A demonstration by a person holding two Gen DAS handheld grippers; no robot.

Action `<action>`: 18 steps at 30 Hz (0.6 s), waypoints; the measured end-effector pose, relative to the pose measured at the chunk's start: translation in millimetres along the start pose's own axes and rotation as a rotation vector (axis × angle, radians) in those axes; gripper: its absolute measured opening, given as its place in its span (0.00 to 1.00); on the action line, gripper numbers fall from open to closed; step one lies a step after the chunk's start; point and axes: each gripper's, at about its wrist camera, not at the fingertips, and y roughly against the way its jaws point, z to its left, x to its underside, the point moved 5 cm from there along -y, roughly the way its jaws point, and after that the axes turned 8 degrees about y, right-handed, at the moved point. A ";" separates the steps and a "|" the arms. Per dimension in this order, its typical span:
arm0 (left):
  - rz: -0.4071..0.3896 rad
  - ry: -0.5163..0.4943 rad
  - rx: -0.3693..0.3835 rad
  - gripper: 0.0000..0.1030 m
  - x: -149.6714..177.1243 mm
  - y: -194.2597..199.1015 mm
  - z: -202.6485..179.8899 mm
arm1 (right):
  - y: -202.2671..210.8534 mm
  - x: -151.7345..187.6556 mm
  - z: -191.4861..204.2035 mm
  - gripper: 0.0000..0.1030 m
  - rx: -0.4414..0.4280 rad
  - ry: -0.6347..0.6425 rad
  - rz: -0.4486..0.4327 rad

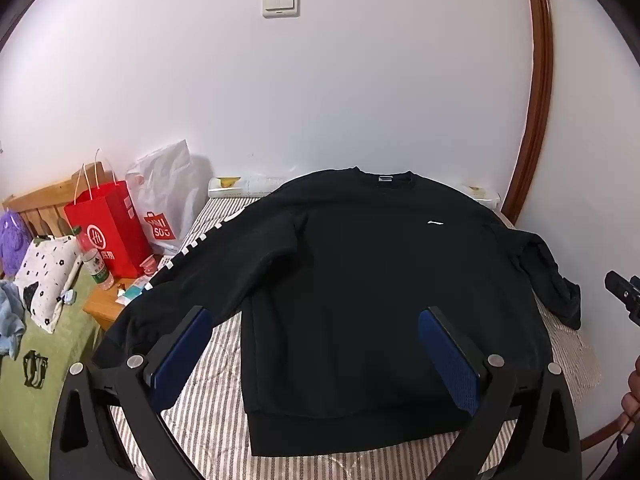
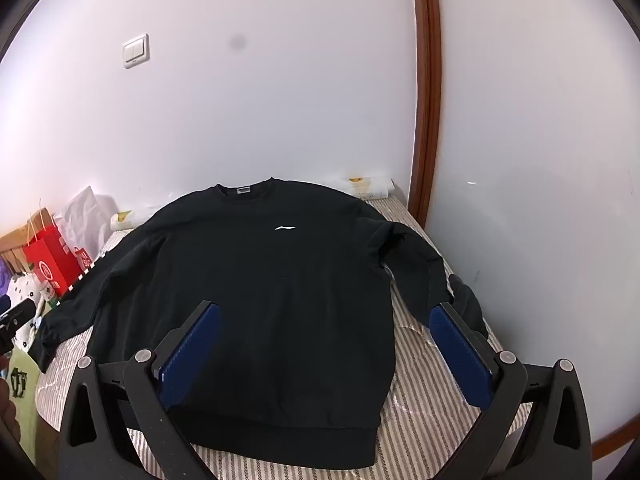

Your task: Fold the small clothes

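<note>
Sweatshirt (image 1: 360, 280) lies flat, face-up on the striped bed (image 1: 208, 392); left gripper (image 1: 316, 344) and right gripper (image 2: 324, 340) hover above, fingers wide, empty. Bunched right sleeve (image 2: 440, 280) could fold crooked.

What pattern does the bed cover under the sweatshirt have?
The bed cover has narrow grey and white stripes, clearest in the left wrist view.

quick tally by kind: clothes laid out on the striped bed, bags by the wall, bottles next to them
clothes: 1, the black sweatshirt
bags: 2, the red paper bag and the white plastic bag
bottles: 1, the plastic bottle
total: 4
</note>
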 end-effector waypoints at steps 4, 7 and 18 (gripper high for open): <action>0.007 0.008 0.011 1.00 1.3 1.4 -1.4 | 0.7 -0.5 -1.6 1.00 -0.002 -0.004 -0.006; 0.029 0.009 0.005 1.00 0.6 -1.3 -1.5 | 4.7 0.0 -0.9 1.00 0.009 0.009 -0.011; -0.004 -0.005 -0.020 1.00 3.7 -0.9 5.8 | 2.0 -6.6 14.2 1.00 -0.004 0.035 -0.006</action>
